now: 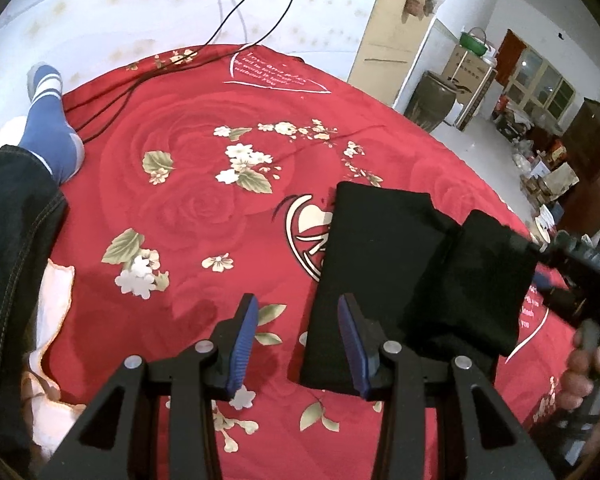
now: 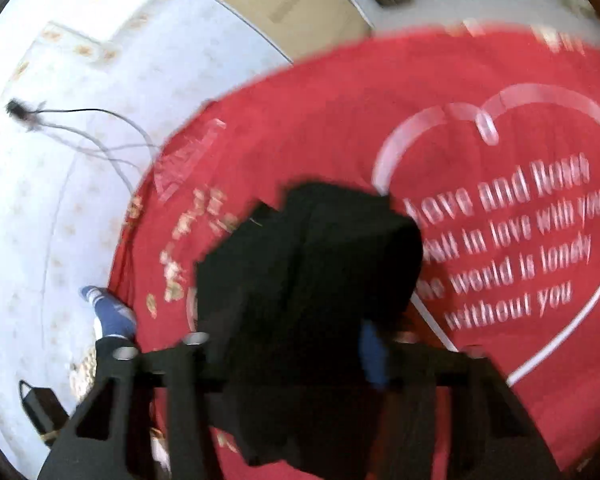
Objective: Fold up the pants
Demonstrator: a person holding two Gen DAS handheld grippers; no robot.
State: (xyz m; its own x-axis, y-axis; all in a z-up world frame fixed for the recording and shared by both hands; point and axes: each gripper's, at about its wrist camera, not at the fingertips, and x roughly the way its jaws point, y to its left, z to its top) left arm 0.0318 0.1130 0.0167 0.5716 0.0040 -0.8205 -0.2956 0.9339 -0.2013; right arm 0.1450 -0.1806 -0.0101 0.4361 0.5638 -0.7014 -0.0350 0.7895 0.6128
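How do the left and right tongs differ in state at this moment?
The left tongs are open and empty above the red bedspread; the right tongs are shut on the black pants, lifting one folded edge. The left view is sharp, the right blurred. Both have blue pads.

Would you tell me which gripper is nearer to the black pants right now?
Right. The right gripper grips the black pants at one end, lifting it; the left gripper hangs open at their near edge, touching nothing.

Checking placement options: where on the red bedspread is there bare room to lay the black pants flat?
Free: the red bedspread between the socked foot and the black pants, ahead of the left gripper. Cables crowd the far edge; the right gripper crowds the right.
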